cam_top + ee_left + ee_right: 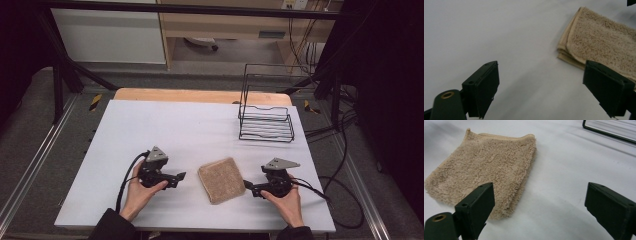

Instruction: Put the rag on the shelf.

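- Squarely between the two hands lies the folded towel (219, 179), flat on the white table (150, 130), well this side of the black wire rack (265, 120) that stands toward the table's far right corner.
- Seen from the towel, the left tongs (180, 176) sit just off its left edge and the right tongs (248, 186) just off its right edge; both point inward at it.
- Left tongs: released, jaws spread wide with nothing between them. In the left gripper view the towel (599, 40) lies ahead and to the right, and its stacked fold layers face that camera.
- Right tongs: also released, jaws wide apart and bare. In the right gripper view the towel (484, 167) lies ahead and to the left, its near corner just beyond the left jaw, apart from it as far as I can tell.
- The towel is close to square, so it has no strong long axis; it sits turned a little, its near corner swung toward the right hand (285, 197).
- Judging by the gaps, the right tongs are the nearer of the two, almost at the towel's edge, while the left tongs stand a bit farther off.
- A likely next move is a pinch on the towel's side edges; for that each jaw pair would need to close in toward the towel and slip one jaw under the fold.
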{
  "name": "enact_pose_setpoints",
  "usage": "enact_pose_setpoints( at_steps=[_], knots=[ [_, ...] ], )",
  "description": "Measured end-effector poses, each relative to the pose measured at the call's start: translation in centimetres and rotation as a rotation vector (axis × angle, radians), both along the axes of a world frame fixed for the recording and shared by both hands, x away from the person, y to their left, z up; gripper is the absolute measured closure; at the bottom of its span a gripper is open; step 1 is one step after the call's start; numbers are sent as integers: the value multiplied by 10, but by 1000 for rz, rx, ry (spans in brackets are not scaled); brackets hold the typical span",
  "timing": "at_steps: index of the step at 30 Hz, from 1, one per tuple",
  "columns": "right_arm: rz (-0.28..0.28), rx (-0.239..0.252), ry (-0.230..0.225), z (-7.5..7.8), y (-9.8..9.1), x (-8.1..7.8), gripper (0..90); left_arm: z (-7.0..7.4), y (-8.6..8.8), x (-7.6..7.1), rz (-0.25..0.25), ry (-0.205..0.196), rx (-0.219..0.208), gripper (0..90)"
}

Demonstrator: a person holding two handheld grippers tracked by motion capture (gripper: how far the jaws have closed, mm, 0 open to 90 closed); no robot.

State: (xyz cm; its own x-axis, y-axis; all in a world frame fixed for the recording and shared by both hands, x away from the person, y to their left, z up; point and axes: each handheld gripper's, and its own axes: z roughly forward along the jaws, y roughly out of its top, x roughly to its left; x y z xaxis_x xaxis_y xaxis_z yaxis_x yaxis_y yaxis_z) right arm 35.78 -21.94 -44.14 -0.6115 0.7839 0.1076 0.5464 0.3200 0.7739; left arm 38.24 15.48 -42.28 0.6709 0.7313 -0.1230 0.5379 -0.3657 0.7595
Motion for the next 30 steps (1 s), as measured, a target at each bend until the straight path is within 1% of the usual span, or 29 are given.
enact_pose_setpoints(
  at_steps=[2, 6, 7, 8, 11, 14, 18, 25, 30],
  knots=[
    [-1, -8, 8, 1, -1, 0, 60, -1, -12, 3, -1, 11, 3, 158],
    [1, -3, 13, 1, -1, 0, 55, -5, -31, 10, 7, 38, 14, 199],
    [2, -3, 13, 1, -1, 1, 52, -7, -35, 11, 6, 48, 8, 207],
    [2, -4, 13, 1, -1, 1, 51, -8, -39, 12, 12, 54, 10, 221],
    [3, -4, 14, 1, -1, 1, 50, -12, -49, 16, 30, 68, 30, 275],
    [2, 3, 16, 2, -2, 0, 50, -15, -55, 19, 42, 85, 40, 347],
    [2, 3, 16, 3, -2, 0, 50, -18, -63, 20, 42, 90, 58, 414],
    [0, 9, 18, 3, -2, 1, 49, -21, -68, 21, 42, 127, 45, 515],
    [1, 22, 28, 4, -2, 1, 49, -22, -70, 21, 38, 143, 35, 592]
  ],
)
